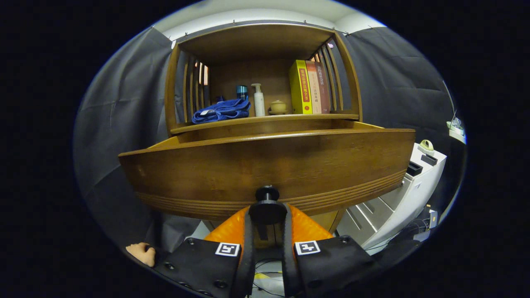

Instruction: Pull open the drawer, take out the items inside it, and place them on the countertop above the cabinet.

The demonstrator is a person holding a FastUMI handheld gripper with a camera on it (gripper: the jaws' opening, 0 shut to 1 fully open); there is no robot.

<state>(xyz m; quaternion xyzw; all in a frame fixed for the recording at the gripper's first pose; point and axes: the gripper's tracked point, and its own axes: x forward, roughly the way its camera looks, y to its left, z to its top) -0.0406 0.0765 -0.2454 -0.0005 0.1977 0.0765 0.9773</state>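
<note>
Grey cloth (120, 116) hangs behind a wooden cabinet (265, 54) whose open shelf serves as the countertop (265, 118). Along that shelf, from its left end: a crumpled blue towel (221, 111), a dark blue cup (242, 92) behind it, a white pump bottle (258, 100), a small lidded ceramic pot (278, 107), and upright books (310, 87) against the right slats. Below the shelf edge the drawer (265, 165) stands pulled out toward me; its inside is hidden behind its front. My gripper (267, 215) has both fingers closed around the black knob (267, 193) at the lower middle of the drawer front. Off to the right stands a white drawer unit (397, 203). A hand (141, 252) shows beside my left finger.
</note>
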